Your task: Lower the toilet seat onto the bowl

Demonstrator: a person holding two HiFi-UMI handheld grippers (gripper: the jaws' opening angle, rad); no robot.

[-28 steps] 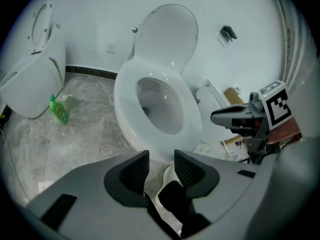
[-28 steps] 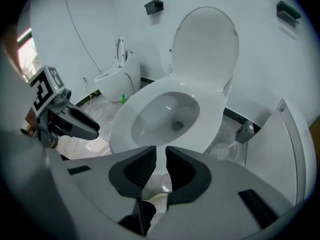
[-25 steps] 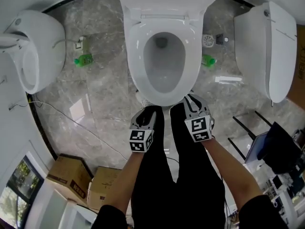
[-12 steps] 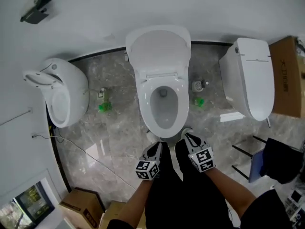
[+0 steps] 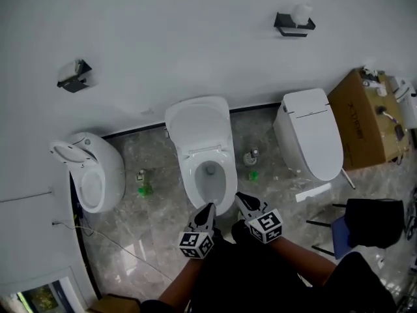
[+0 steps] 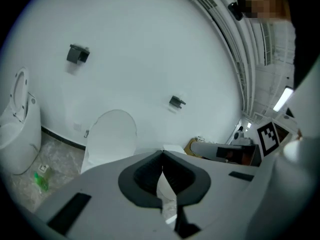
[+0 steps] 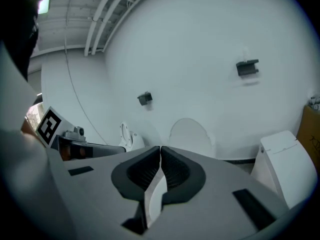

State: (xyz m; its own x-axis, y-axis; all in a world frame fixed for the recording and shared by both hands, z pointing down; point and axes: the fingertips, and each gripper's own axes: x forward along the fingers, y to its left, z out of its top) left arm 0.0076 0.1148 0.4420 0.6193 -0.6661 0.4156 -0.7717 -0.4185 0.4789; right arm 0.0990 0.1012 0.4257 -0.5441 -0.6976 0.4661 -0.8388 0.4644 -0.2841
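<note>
The white oval plastic toilet seat seems to lie already on its white ceramic bowl. In front of the bowl, the left gripper and the right gripper have just closed their jaws on nothing. I judge that only withdrawing remains.

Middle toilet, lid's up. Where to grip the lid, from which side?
Grip the lid by its free upper rim, coming from the front over the bowl. It stands open, leaning back toward the wall, hinged at its lower edge. The top rim is farthest from that hinge, so it probably swings easiest.
</note>
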